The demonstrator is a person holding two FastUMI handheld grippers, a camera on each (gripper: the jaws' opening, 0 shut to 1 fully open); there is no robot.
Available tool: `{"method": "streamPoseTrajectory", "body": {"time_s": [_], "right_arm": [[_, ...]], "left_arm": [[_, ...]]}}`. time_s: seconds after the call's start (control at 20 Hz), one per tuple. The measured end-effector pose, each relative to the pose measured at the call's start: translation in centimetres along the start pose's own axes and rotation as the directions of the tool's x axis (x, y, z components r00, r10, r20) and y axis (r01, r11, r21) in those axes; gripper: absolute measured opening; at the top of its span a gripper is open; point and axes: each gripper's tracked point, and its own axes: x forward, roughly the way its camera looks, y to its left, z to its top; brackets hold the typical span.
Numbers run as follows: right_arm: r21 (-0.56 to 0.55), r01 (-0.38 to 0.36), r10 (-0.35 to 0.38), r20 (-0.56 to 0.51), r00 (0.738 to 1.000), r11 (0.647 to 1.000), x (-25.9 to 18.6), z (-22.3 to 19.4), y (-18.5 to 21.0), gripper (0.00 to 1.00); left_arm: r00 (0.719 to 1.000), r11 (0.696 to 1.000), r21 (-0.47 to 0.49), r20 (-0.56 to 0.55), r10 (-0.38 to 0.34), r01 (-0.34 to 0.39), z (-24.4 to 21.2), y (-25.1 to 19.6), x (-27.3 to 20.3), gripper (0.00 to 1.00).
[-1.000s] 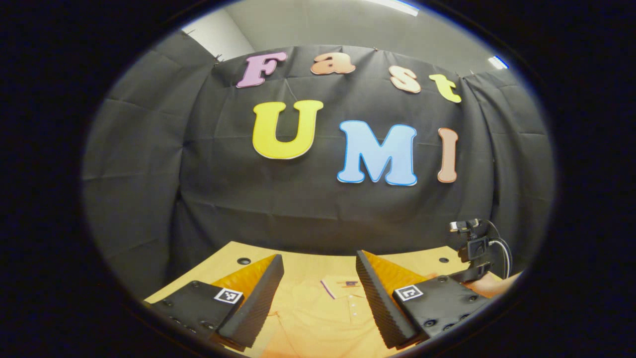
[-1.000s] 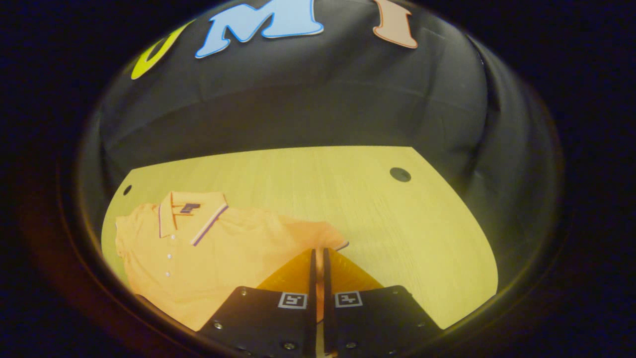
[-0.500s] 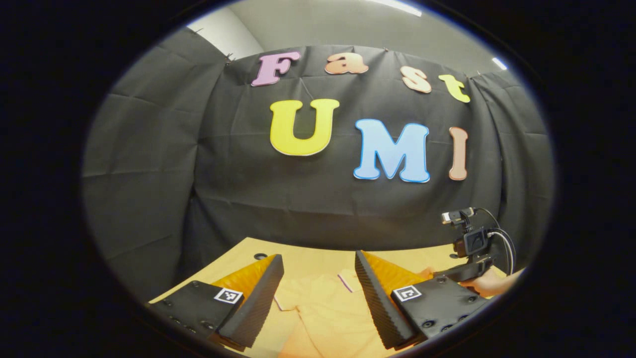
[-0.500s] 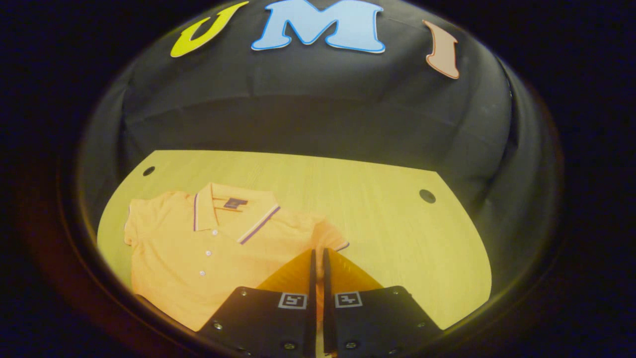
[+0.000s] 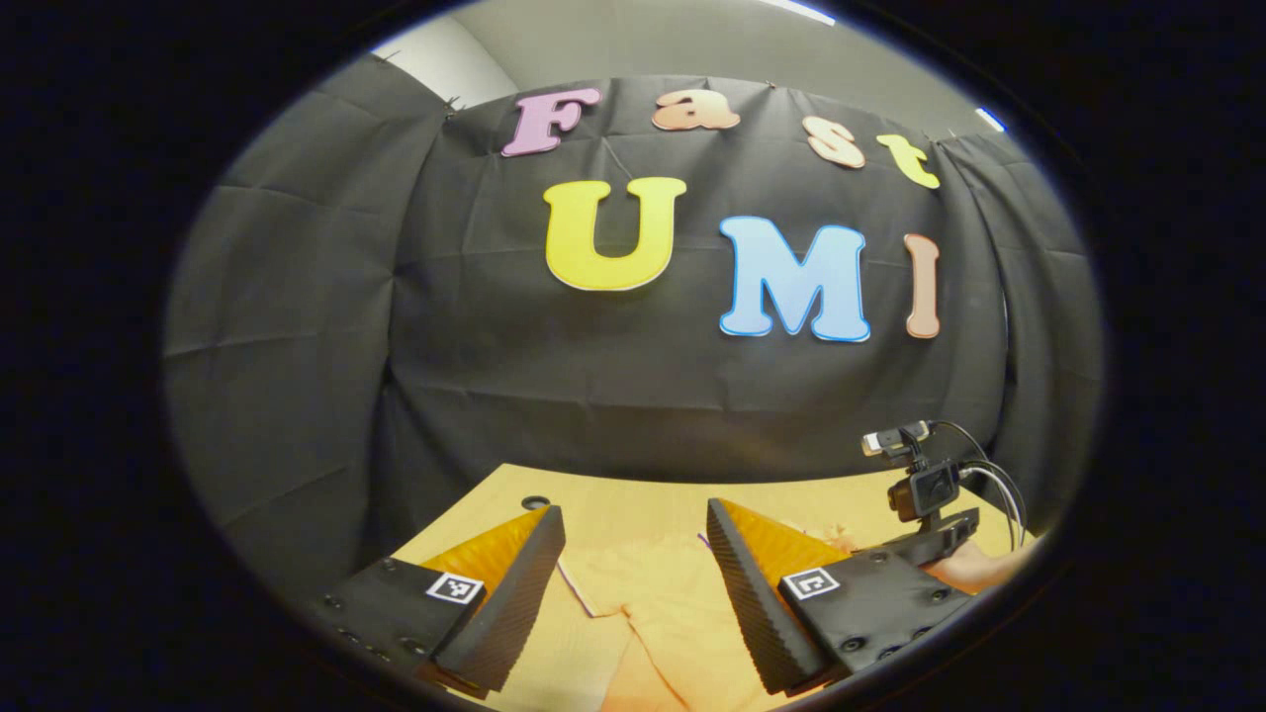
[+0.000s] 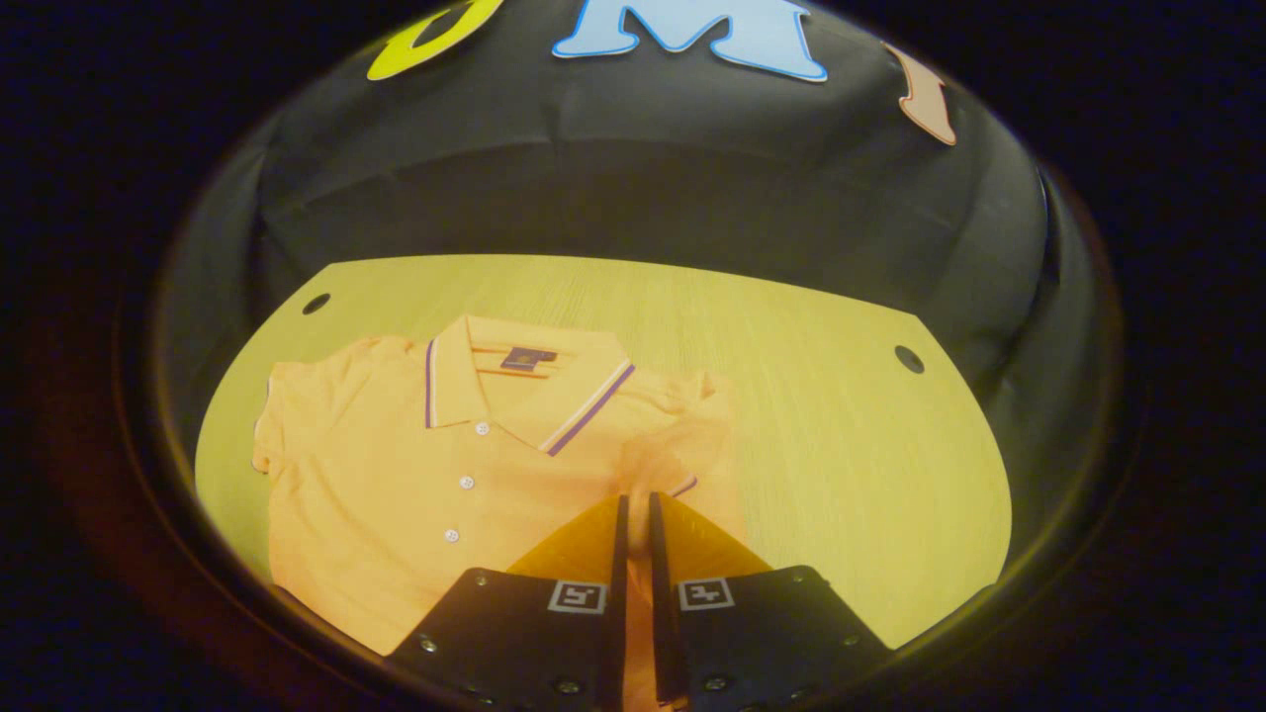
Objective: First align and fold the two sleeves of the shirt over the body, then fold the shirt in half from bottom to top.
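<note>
The orange shirt (image 6: 415, 494) lies flat on the yellow table (image 6: 841, 445), in the lower left of the right gripper view, with its collar pointing up the frame. The right gripper (image 6: 633, 514), at the bottom middle, is squeezed tight on the sleeve (image 6: 682, 455), and the left gripper (image 5: 633, 554) hangs wide open over the shirt, holding nothing. To do this fold well, I think the sleeve should go slowly across the shirt's front and land flat, with no bumps.
</note>
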Motion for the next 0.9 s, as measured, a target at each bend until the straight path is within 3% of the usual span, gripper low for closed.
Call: {"method": "streamPoseTrajectory", "body": {"time_s": [0.25, 0.3, 0.35, 0.5, 0.65, 0.9], "right_arm": [[0.009, 0.003, -0.003, 0.013, 1.000, 1.000, -1.3, -0.1, 0.6, 0.42], [0.008, 0.003, -0.003, 0.025, 1.000, 1.000, -1.8, 0.1, 0.5, 0.43], [0.007, -0.001, 0.000, 0.036, 0.999, 1.000, -2.2, 0.3, 0.6, 0.66], [0.005, -0.008, 0.008, 0.086, 0.996, 1.000, -4.7, 1.5, 0.1, 0.90], [0.005, -0.023, 0.022, 0.165, 0.986, 1.000, -8.0, 3.2, -0.4, 0.97], [-0.004, -0.042, 0.041, 0.295, 0.954, 0.999, -14.5, 5.6, -0.8, 0.97]], "left_arm": [[0.998, 0.998, -0.003, -0.033, -0.057, 0.057, -1.7, 0.3, 2.5, 0.94], [0.997, 0.998, -0.005, -0.043, -0.059, 0.059, -2.5, 0.5, 3.0, 0.94], [0.997, 0.998, -0.011, -0.052, -0.059, 0.059, -3.0, 0.8, 3.6, 0.94], [0.994, 0.998, -0.028, -0.089, -0.057, 0.055, -5.3, 1.0, 5.3, 0.94], [0.991, 0.999, -0.039, -0.129, -0.036, 0.032, -7.5, 2.0, 7.5, 0.95], [0.982, 0.999, -0.029, -0.187, 0.031, -0.037, -11.3, 5.0, 10.8, 0.94]]}}
